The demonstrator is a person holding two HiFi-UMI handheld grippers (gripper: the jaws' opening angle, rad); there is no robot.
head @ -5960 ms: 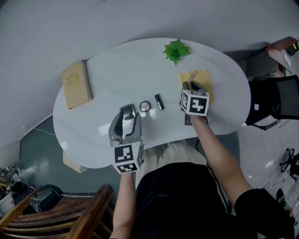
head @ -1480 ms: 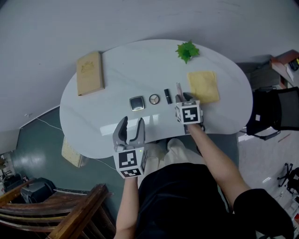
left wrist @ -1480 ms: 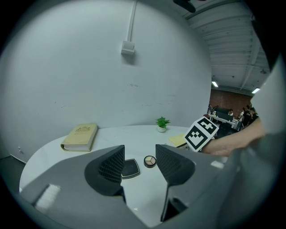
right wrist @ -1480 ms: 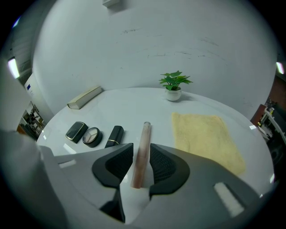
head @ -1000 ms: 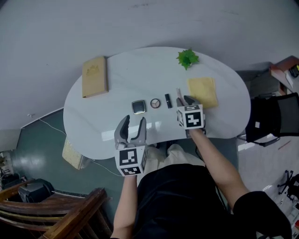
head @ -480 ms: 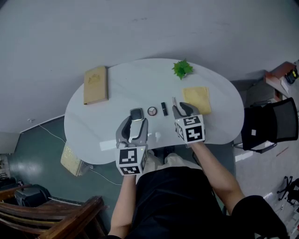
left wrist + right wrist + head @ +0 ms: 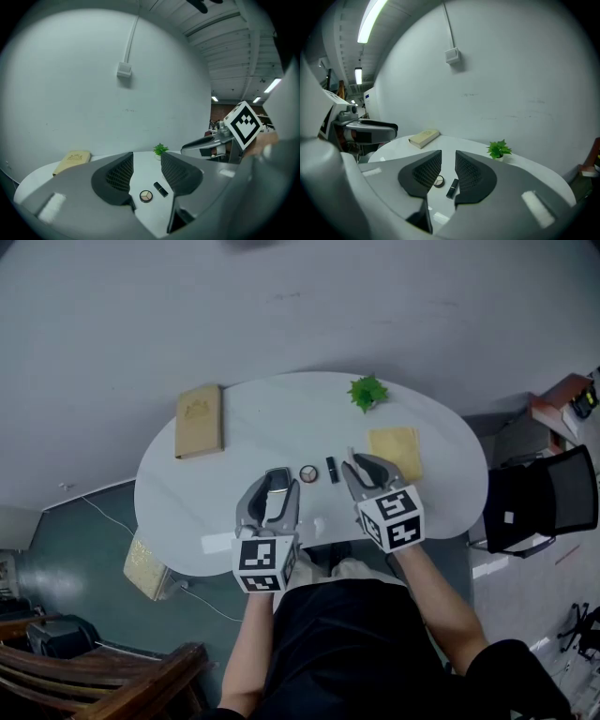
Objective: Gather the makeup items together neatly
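1. The left tool [image 7: 146, 163] is hanging above the near edge of the surface [image 7: 253, 427]; its jaws are standing partly apart, having just been closing a little, with nothing sitting between the pads and no item touching them
2. The right tool [image 7: 448, 163] is hovering beside it, likewise raised; its jaws are standing a narrower gap apart and have just been closing too, with only air between them
3. In the head view, the square compact [image 7: 277, 481] is lying at 12 o'clock from the left tool, showing through the gap of its jaws but resting down on the surface below them
4. The round palette [image 7: 308, 473] is resting at 3 o'clock of the compact, and the black lipstick [image 7: 331, 469] is lying just beside the palette at its 3 o'clock, with its long axis running from 12 to 6 o'clock
5. The lipstick is lying at 9 o'clock from the right tool's tips, so the right tool is looking the nearer to it, while the left tool is looking the nearer to the compact
6. The three items are forming one short row, near each other but apart; judging by that, the gathering is looking almost finished, and any further nudge would be running along the 9-to-3 line
7. The yellow cloth [image 7: 395, 442], the small plant [image 7: 367, 391] and the book [image 7: 200, 420] are lying well apart from the row, at 2, 1 and 10 o'clock of it
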